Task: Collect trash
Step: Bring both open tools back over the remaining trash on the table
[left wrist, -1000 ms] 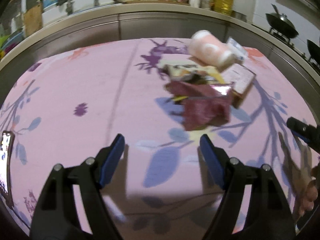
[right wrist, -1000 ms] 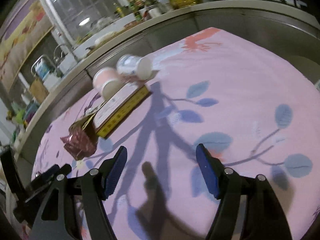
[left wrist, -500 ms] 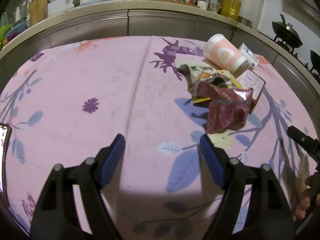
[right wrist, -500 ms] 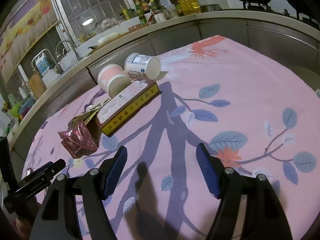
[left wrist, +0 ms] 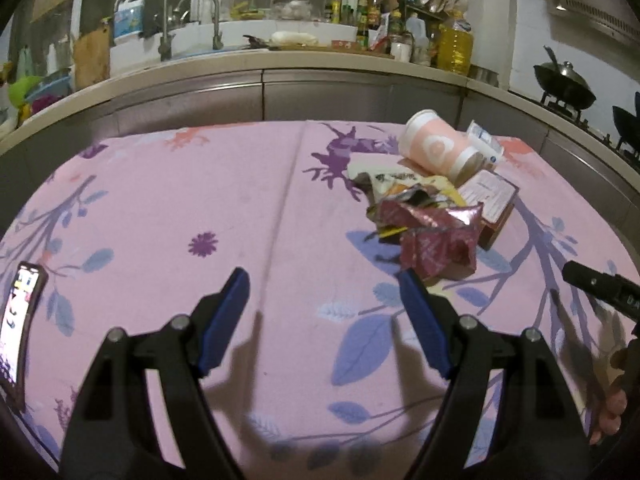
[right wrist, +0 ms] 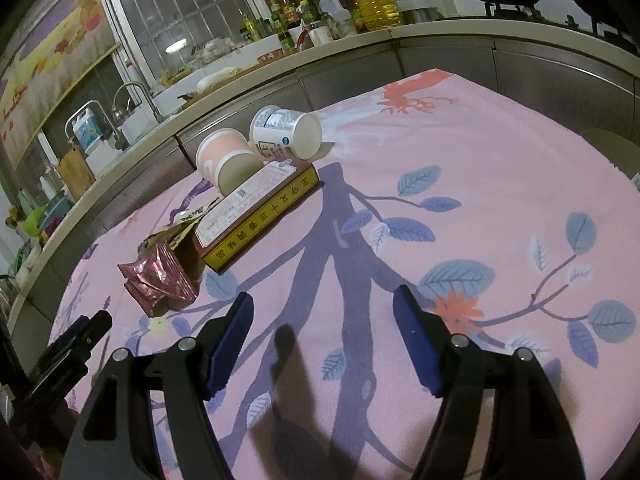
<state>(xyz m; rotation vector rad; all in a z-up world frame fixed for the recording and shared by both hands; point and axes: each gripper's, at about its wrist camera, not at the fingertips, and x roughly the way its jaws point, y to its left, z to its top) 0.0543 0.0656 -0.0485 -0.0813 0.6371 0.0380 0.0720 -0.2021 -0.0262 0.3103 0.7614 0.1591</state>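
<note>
Trash lies in a heap on the pink flowered tablecloth [left wrist: 168, 200]. A crumpled maroon foil wrapper [left wrist: 436, 236] [right wrist: 158, 280] sits nearest, with a yellow snack bag [left wrist: 404, 184] behind it. A flat brown box [left wrist: 490, 204] [right wrist: 256, 216] lies beside them. Further back a pink paper cup [left wrist: 438, 148] [right wrist: 226, 160] and a white cup [right wrist: 286, 132] lie on their sides. My left gripper [left wrist: 322, 276] is open over bare cloth, just short and left of the wrapper. My right gripper [right wrist: 323, 300] is open over bare cloth, to the right of the heap. Both hold nothing.
A phone [left wrist: 18, 320] with a lit screen lies at the table's left edge. Behind the table runs a steel kitchen counter [left wrist: 260, 92] with a sink, taps, bottles and a large oil jug [left wrist: 454, 46]. Woks [left wrist: 564, 88] sit on a stove at the right.
Both views have tilted up slightly, so the counter and window show more and the trash heap sits lower in frame. Both grippers stay open and hold nothing.
</note>
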